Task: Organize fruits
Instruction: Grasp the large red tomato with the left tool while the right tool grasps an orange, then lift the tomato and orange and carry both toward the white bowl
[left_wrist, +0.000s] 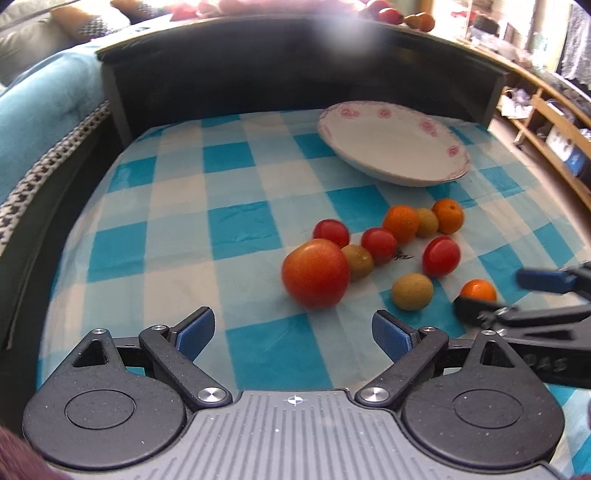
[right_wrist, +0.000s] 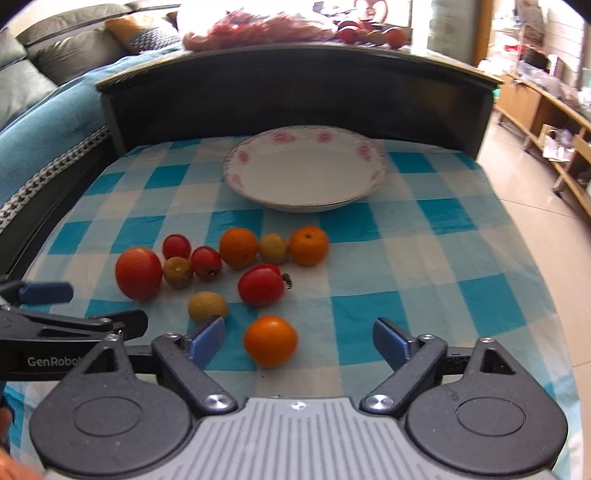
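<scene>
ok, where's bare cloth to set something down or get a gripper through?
Free: the checked cloth right of the fruit, out to the table edge; the strip left of the plate up to the dark back panel; and the plate itself is empty. Crowded: the fruit cluster from the big tomato to the far orange, with both grippers in front.

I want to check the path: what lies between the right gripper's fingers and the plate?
In the right wrist view, the right gripper has an orange fruit between its open fingers. Beyond it, a red tomato and more fruit precede the empty plate.
</scene>
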